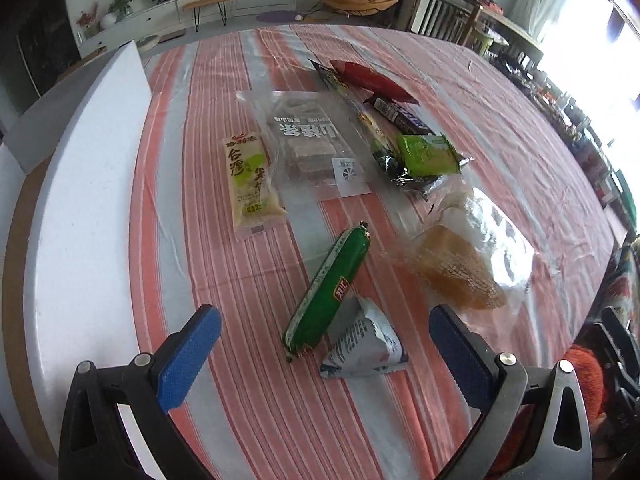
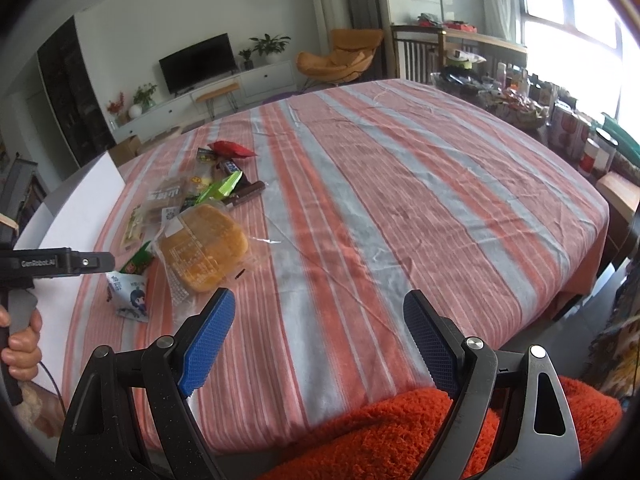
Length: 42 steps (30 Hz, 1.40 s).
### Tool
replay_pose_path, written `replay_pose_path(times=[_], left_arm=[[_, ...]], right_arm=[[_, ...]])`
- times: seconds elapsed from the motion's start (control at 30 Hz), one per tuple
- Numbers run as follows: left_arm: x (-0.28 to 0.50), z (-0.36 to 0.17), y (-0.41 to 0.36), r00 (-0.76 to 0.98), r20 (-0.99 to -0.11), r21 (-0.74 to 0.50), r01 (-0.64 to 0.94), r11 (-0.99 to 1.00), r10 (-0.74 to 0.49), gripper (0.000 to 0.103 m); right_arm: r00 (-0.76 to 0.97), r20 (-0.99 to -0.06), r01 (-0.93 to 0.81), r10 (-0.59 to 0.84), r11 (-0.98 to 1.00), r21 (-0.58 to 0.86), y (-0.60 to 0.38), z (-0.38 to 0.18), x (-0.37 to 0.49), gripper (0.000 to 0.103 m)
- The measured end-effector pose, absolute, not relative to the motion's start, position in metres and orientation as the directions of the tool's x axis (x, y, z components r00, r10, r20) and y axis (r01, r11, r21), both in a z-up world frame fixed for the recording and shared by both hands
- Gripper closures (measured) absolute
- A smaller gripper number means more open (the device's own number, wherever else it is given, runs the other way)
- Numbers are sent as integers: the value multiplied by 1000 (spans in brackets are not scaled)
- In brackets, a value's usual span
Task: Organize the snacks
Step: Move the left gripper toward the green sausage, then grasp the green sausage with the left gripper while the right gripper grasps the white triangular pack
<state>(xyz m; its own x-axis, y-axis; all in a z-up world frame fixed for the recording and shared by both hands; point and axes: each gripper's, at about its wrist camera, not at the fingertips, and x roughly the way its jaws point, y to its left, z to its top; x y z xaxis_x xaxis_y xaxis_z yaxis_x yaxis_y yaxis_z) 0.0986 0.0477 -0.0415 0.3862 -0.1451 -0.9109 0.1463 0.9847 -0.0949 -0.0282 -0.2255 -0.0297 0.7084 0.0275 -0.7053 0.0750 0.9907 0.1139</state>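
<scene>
Several snacks lie in a loose cluster on the striped tablecloth (image 1: 500, 128). Nearest my left gripper (image 1: 324, 344) are a green sausage stick (image 1: 328, 288) and a white-blue triangular pack (image 1: 362, 342); the gripper stands open just short of them, with nothing held. Beyond lie a bagged bread (image 1: 460, 272), a yellow rice-cracker pack (image 1: 250, 178), a clear bag of brown bars (image 1: 310, 140), a green packet (image 1: 426, 154), a dark chocolate bar (image 1: 400, 114) and a red packet (image 1: 372, 80). My right gripper (image 2: 320, 332) is open over bare cloth, right of the bread (image 2: 202, 244).
A white foam board (image 1: 84, 200) runs along the table's left side. The tablecloth (image 2: 400, 184) stretches bare to the right. An orange fuzzy sleeve (image 2: 380, 436) lies under my right gripper. A hand (image 2: 20, 344) holds the left tool (image 2: 60, 264). Cluttered shelves stand at far right.
</scene>
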Motion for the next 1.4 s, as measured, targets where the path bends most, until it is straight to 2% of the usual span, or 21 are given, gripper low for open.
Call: replay_pose_path(times=[0.2,0.4,0.6,0.77,0.87,0.93,1.0,1.13,1.27,1.33,1.4], left_arm=[[131,-70,36,290,-945,-103,166,981,-149,7],[139,-80,42,288,-947,-106,134,985,-142,7],[134,-83,38,304,-948,-53,152,987,-97,9],[128,-82,36,335,-940,-12,161,987,-66,24],[124,-77,42,349,-934,-27,150,988,-78,46],[120,-74,45,357,-929,-52,150,987,-103,75],[116,-72,51,361,-926,-72,124,990,-112,80],[102,-64,69,382,-904,-185,58,981,-194,80],[80,-43,84,427,-868,-259,44,965,-253,80],[70,-30,89,452,-850,-278,52,959,-271,80],[60,-17,93,474,-833,-295,58,954,-286,81]], right_arm=[[707,-707,74,28,991,113,-227,-29,-28,14],[703,-710,75,43,988,134,-231,-30,-28,14],[699,-714,72,45,988,133,-230,-30,-27,14],[697,-715,78,45,987,138,-230,-30,-26,14],[695,-718,78,43,988,135,-230,-30,-25,14],[696,-717,77,41,988,131,-230,-30,-25,14],[697,-716,77,40,989,130,-230,-31,-26,14],[698,-709,31,102,984,173,-232,-29,-27,14],[642,-721,-124,261,963,238,-208,-23,-26,14],[578,-719,-240,386,922,303,-179,-22,-27,14],[490,-747,-333,448,889,315,-144,-26,-19,14]])
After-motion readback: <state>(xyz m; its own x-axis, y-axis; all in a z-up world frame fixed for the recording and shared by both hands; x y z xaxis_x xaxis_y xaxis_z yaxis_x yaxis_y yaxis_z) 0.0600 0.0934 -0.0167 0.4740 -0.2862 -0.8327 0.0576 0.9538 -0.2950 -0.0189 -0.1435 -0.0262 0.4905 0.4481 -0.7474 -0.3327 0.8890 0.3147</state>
